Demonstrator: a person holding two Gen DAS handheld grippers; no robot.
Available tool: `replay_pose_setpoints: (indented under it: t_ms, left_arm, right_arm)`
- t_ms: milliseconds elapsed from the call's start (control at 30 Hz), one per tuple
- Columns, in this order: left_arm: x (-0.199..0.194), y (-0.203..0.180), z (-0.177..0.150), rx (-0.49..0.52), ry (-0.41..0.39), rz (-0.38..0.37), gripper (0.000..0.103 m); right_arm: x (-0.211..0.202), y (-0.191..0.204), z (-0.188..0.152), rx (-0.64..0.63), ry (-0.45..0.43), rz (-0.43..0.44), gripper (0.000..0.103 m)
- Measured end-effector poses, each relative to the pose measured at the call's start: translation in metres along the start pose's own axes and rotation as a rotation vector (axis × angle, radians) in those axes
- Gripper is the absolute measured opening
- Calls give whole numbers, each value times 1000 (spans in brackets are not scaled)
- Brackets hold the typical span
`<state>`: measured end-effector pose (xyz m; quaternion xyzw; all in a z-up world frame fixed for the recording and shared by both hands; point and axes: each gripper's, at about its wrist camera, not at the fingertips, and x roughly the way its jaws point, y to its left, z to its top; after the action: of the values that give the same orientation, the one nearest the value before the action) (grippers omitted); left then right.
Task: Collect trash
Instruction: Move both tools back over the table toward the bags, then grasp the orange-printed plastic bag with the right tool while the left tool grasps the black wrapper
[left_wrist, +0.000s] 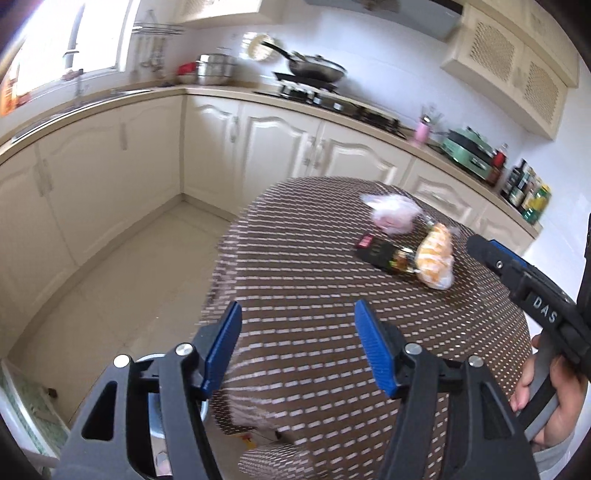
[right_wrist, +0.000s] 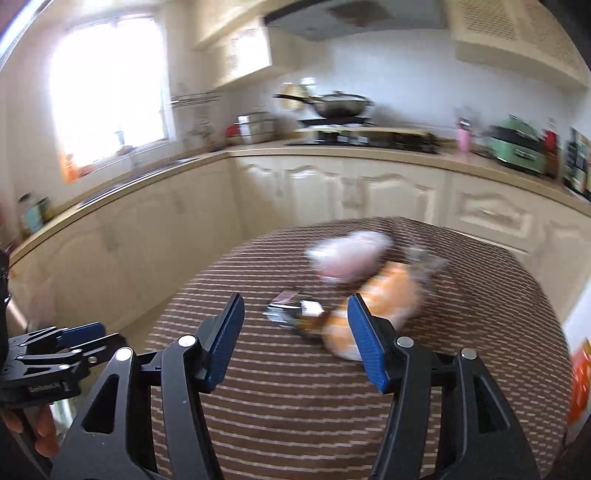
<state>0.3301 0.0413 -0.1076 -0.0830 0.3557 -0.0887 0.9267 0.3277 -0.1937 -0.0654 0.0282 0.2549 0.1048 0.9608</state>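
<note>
Left hand-held gripper (left_wrist: 295, 343) and right hand-held gripper (right_wrist: 295, 338): jaws wide, empty, above surface (left_wrist: 314, 295); wrappers (left_wrist: 395, 254) near far edge.

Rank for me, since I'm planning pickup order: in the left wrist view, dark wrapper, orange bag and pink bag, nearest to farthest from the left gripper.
From the left gripper:
1. Dark wrapper, centre of table.
2. Orange bag, touching its right end; nearly tied.
3. Pink bag, far edge.
</note>
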Motion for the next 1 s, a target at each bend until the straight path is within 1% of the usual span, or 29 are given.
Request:
replay_pose_setpoints:
  t_ms: [133, 233, 367, 500, 567, 600, 633, 667, 700, 767, 800, 833, 867, 900, 1000]
  left_arm:
    - [29, -35, 3, 59, 42, -37, 62]
    - [45, -55, 7, 89, 63, -49, 62]
    - [63, -72, 11, 119, 76, -53, 62]
    - [77, -78, 19, 121, 84, -23, 63]
    - [84, -76, 23, 106, 89, -9, 63]
    - [85, -74, 25, 99, 91, -4, 63]
    - [89, -71, 27, 87, 93, 0, 63]
    - [92, -70, 29, 75, 93, 2, 63]
    - [94, -70, 31, 66, 93, 3, 64]
    - [100, -69, 34, 42, 94, -6, 65]
    - [105, -70, 36, 29, 97, -18, 66]
    - [108, -71, 37, 20, 101, -25, 66]
    - [112, -73, 39, 11, 108, -36, 66]
    - [117, -75, 40, 6, 115, -47, 66]
    - [128, -83, 42, -4, 130, -59, 66]
  right_arm:
    - [1, -44, -7, 66, 22, -65, 57]
    - [7, -66, -13, 105, 49, -77, 60]
    - [23, -72, -18, 117, 91, -75, 61]
    - [50, -77, -13, 165, 143, -26, 66]
    - [64, -78, -10, 205, 174, -16, 70]
    - [68, -76, -6, 217, 178, -14, 78]
    - [72, -76, -4, 223, 181, -21, 82]
    - [79, -76, -3, 225, 190, -37, 82]
    - [86, -77, -3, 230, 211, -31, 81]
    - [100, -82, -6, 250, 259, 8, 62]
    - [102, -85, -8, 269, 270, 43, 50]
    - [101, -88, -9, 279, 269, 64, 45]
    - [96, -89, -9, 261, 260, 61, 42]
    - [90, -89, -8, 239, 244, 40, 35]
    - [69, -92, -8, 197, 190, -24, 34]
